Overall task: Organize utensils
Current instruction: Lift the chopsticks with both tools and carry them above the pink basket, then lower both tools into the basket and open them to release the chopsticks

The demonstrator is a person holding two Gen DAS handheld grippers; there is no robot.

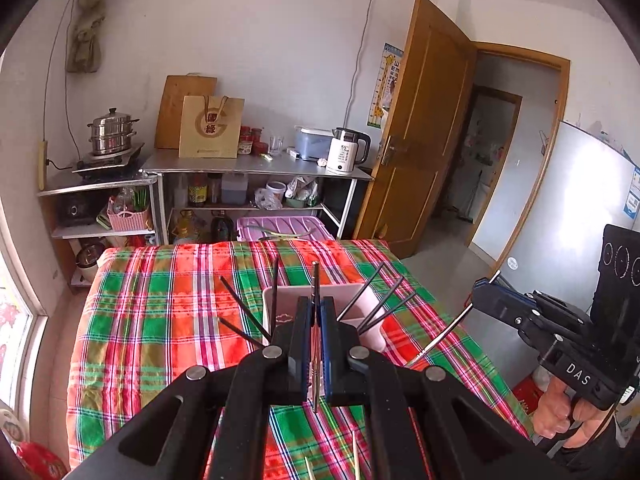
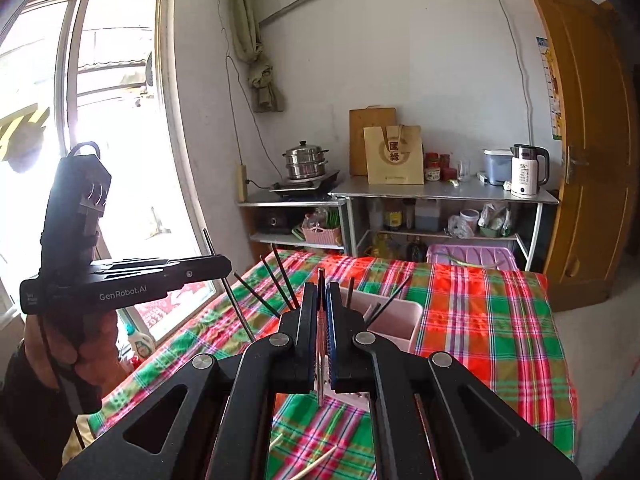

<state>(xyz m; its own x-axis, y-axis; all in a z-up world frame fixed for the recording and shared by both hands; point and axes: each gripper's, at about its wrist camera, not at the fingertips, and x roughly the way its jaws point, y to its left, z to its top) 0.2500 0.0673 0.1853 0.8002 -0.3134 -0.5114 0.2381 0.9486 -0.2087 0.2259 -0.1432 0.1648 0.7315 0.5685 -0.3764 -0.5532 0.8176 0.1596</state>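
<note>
The left gripper (image 1: 316, 320) hides most of the pink holder (image 1: 288, 300).

Both wrist cameras sit close above the plaid-covered table (image 1: 160, 320), looking along closed fingers and slightly downward toward the kitchen shelves (image 2: 400, 200) at twelve o'clock. Each catches the other gripper: at four o'clock, and at nine o'clock.

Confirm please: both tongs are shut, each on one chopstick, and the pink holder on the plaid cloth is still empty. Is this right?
Not quite. The pink holder is not empty: several dark chopsticks already stand in it, as the left wrist view shows. The rest holds: the left tongs and the right tongs are each shut on one chopstick, and the holder sits on the plaid cloth.
</note>
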